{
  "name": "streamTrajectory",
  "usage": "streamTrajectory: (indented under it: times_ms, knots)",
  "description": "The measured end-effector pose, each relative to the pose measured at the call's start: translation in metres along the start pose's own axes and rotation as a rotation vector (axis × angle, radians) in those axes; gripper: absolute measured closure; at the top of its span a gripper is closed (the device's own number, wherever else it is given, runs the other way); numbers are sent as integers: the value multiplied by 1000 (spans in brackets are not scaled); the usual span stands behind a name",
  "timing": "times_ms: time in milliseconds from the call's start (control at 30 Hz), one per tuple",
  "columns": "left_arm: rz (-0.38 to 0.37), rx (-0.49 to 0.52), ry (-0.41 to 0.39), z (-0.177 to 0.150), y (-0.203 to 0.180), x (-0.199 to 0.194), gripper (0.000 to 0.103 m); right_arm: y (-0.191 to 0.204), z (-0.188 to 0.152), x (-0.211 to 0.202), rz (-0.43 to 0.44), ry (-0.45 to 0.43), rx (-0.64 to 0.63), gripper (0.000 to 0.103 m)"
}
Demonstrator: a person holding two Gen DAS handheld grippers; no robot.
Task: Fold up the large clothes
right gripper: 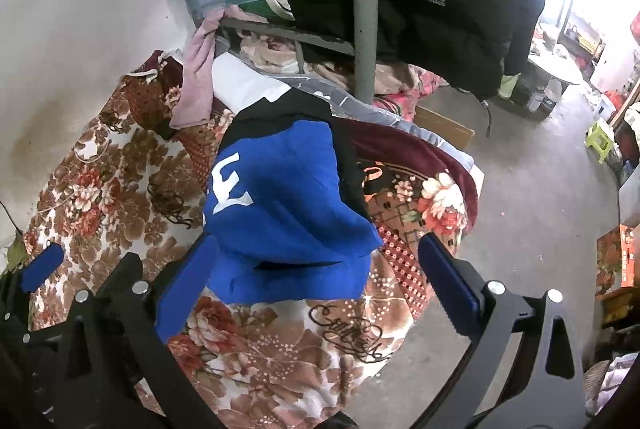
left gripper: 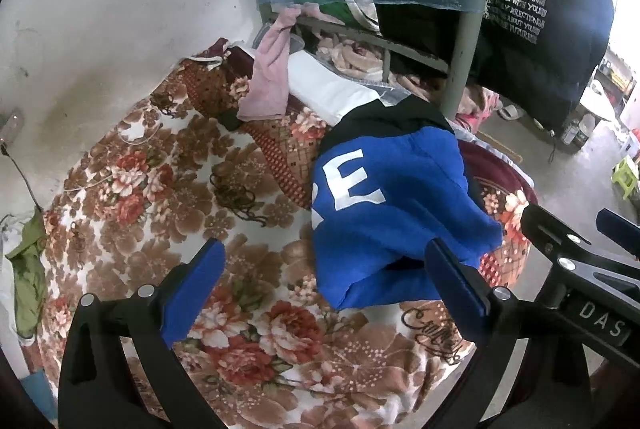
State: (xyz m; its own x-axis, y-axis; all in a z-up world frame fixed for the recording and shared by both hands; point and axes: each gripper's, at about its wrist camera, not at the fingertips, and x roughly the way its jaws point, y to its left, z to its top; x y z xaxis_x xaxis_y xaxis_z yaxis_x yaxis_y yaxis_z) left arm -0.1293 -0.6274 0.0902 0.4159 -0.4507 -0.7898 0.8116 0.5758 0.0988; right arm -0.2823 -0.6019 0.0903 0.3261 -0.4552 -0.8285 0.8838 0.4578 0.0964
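Note:
A blue and black garment with white letters lies folded in a compact bundle on the floral blanket, near the bed's right edge. My left gripper hovers open just in front of it, and its right finger overlaps the bundle's near corner in the image. The right gripper's black frame shows beside it. In the right wrist view the same garment sits just beyond my open right gripper, with the blanket below. One blue pad of the left gripper shows at the left. Neither gripper holds cloth.
A grey bed post stands behind the garment, with a black printed shirt hanging beside it. A pink cloth and a white bundle lie at the back. Concrete floor and a green stool are to the right.

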Motion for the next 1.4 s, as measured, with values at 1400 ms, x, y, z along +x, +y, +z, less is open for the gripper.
streamTrajectory:
  times_ms: [1400]
  knots:
    - [-3, 70, -47, -2, -8, -10, 5, -2, -2, -11, -33, -15, -1, 5]
